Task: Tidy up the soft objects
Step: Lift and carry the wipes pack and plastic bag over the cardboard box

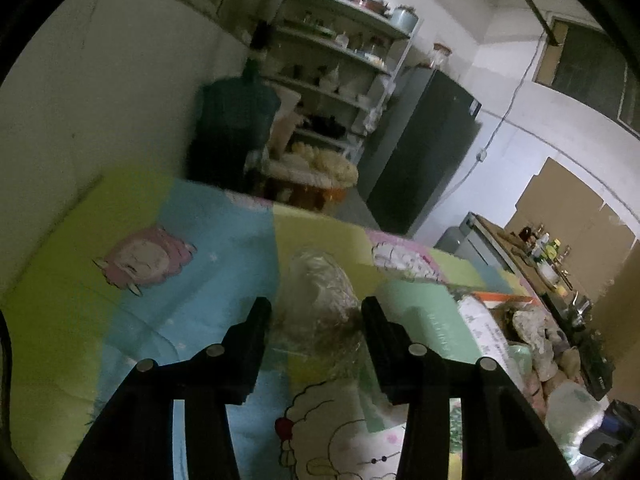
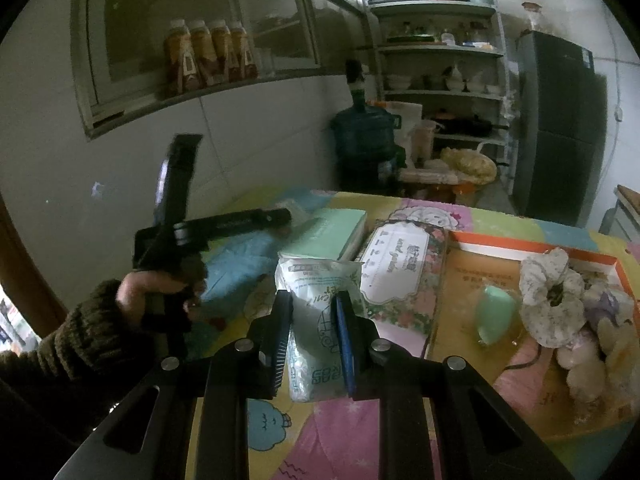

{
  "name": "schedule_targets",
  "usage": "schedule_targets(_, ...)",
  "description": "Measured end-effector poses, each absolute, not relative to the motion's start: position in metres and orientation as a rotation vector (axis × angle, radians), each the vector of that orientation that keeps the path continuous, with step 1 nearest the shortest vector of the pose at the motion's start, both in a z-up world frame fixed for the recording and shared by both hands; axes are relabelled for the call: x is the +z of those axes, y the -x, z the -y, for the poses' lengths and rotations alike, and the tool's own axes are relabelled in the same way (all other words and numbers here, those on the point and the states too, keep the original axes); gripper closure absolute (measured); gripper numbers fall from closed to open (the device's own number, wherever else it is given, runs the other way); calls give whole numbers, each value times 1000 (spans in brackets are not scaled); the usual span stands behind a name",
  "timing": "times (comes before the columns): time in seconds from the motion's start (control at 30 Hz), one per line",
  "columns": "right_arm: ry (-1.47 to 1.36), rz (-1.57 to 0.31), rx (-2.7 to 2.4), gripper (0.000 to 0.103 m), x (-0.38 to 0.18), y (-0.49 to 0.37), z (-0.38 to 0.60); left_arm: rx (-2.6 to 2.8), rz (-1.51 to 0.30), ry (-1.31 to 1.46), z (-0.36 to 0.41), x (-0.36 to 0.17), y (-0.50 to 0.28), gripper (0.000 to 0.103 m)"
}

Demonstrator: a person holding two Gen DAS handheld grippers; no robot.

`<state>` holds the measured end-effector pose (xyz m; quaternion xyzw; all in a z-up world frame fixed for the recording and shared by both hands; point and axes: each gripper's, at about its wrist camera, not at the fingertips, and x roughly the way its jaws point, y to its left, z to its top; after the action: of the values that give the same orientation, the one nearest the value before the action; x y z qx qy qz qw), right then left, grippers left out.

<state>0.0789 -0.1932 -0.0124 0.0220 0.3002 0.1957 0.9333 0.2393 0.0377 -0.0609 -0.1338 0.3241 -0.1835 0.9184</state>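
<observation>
Right wrist: right tongs (image 2: 312, 308) level, clamped on tissue pack (image 2: 316, 300); left tongs (image 1: 316, 312) wide.

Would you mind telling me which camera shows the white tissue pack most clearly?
The right wrist view. There the white tissue pack sits centered between the fingers of the right gripper, its printed front readable. The left wrist view catches only a blurred pale bundle at its lower right edge, which may or may not be that pack.

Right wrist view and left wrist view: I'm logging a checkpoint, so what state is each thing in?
Right gripper: shut on tissue pack.
Left gripper: open around clear plastic bag.
Orange box: open, holding scrunchie.
Green sponge: lying in the box.
</observation>
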Motion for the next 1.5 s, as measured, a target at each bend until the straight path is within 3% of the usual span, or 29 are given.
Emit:
schedule_targets(0.33,-59,-582,387,80,-6,-71,198,-357,-516,188,-29,-2,-176,56)
schedule_targets(0.67,-82,-508,308,81,10,-48,231,-450,-437,106,34,37,-121,56)
schedule_targets(1.5,-137,-438,57,81,0,1,359,-640,-482,-17,198,17,-86,56)
